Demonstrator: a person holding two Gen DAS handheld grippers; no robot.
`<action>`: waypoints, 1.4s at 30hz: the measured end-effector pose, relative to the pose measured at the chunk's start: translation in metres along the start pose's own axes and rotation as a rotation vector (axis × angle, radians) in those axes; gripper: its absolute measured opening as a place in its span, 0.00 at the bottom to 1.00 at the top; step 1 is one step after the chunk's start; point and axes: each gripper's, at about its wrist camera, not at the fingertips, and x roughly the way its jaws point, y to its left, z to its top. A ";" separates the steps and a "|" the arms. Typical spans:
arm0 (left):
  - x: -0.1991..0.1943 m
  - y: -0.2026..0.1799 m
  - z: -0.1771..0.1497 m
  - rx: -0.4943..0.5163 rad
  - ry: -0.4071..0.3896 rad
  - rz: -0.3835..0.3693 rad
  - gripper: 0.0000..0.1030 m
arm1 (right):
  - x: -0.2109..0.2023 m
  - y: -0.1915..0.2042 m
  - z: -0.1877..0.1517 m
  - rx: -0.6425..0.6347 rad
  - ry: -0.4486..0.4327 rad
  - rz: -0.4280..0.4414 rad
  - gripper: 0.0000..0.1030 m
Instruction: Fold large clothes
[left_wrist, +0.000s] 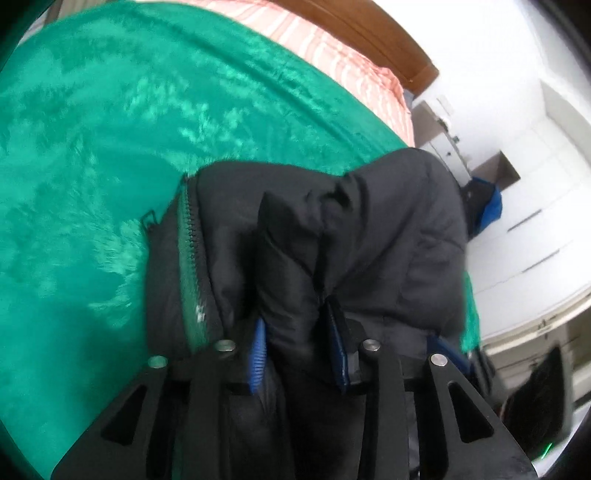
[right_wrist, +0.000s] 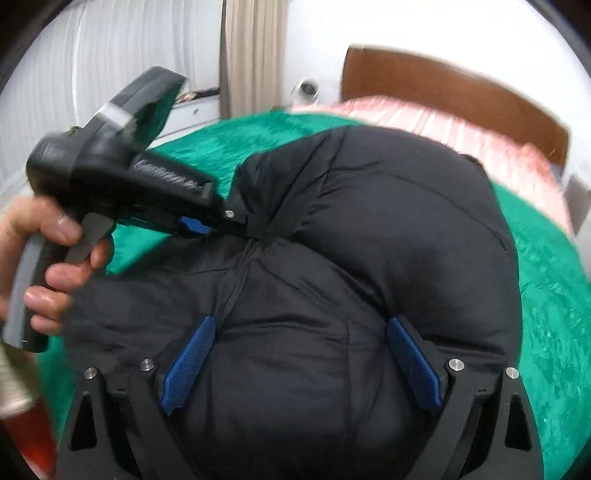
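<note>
On green blanket (left_wrist: 92, 166): black puffer jacket (right_wrist: 369, 240). Left gripper (left_wrist: 299, 332) half-open, jacket ridge between pads, grip uncertain. Right gripper (right_wrist: 299, 354) spread wide, straddling padding, holding nothing, likely flattening fold.

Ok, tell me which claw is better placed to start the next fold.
Left, probably. The left claw has a ridge of the black jacket pinched between its pads, ready to lift; the right claw stands wide open over the bulge, gripping nothing.

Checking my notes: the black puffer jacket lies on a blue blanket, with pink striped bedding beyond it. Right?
Not quite. The blanket under the black puffer jacket is green, not blue, as the right wrist view shows. The pink striped bedding beyond it is correct.
</note>
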 end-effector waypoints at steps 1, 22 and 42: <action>-0.013 -0.004 -0.002 0.012 -0.019 0.008 0.56 | -0.011 -0.008 0.009 0.039 -0.014 0.018 0.90; -0.014 -0.009 -0.094 0.079 -0.146 0.143 0.76 | 0.135 -0.041 0.088 0.074 0.133 -0.109 0.97; -0.010 -0.023 -0.111 0.173 -0.172 0.224 0.76 | 0.151 -0.041 0.079 0.074 0.105 -0.115 0.98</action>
